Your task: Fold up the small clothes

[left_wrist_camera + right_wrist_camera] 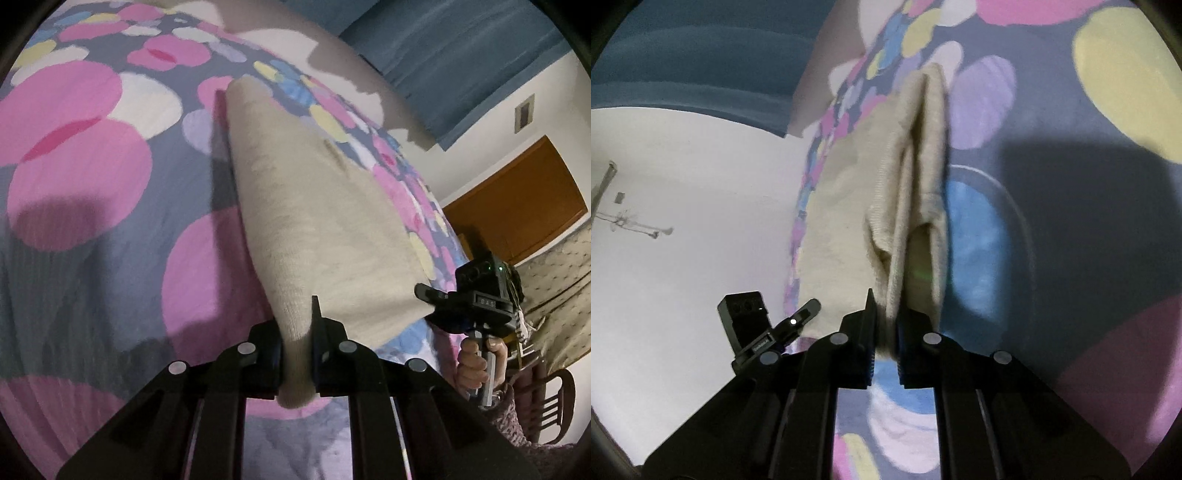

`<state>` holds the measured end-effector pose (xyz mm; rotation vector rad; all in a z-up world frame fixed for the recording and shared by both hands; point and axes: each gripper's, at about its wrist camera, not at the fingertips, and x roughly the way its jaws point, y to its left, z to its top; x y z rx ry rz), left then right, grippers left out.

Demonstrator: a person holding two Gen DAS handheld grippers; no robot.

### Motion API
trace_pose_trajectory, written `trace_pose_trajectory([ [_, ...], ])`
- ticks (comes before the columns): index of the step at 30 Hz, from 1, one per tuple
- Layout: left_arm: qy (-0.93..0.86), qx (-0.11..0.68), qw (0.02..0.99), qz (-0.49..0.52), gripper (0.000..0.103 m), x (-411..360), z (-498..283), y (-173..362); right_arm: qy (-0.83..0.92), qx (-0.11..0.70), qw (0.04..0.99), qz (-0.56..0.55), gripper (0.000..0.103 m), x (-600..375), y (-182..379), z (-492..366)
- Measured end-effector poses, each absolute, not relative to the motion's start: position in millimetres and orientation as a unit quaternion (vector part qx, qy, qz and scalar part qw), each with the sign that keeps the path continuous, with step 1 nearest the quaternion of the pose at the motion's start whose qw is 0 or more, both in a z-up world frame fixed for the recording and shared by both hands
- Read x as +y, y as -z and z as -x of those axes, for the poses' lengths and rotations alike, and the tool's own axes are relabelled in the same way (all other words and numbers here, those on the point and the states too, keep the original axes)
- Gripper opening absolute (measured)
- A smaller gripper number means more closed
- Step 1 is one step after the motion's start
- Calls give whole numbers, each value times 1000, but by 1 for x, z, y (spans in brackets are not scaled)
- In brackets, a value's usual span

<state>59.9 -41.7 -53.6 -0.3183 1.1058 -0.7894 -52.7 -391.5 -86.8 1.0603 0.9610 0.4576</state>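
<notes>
A beige knit garment (314, 206) lies stretched over the bed cover, lifted at its near edge. My left gripper (298, 354) is shut on one corner of that edge; cloth bulges out below the pads. In the left wrist view the right gripper (428, 295) sits at the garment's other near corner, a hand (476, 365) on its handle. In the right wrist view my right gripper (886, 332) is shut on the beige garment (912, 192), whose layers gape in folds ahead of the fingers. The left gripper (809, 308) shows low on the left.
The bed cover (92, 177) is grey-blue with large pink, white, yellow and blue blotches (1126, 81). Behind the bed are a blue headboard or curtain (461, 55), a white wall, a brown door (524, 199) and a wooden chair (546, 402) at lower right.
</notes>
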Motion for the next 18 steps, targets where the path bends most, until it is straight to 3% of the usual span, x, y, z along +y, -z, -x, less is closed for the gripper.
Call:
trace_pose_trajectory([
  [18, 356, 485, 789, 120, 24, -37, -48, 58, -218, 420, 737, -483, 8, -393, 92, 59],
])
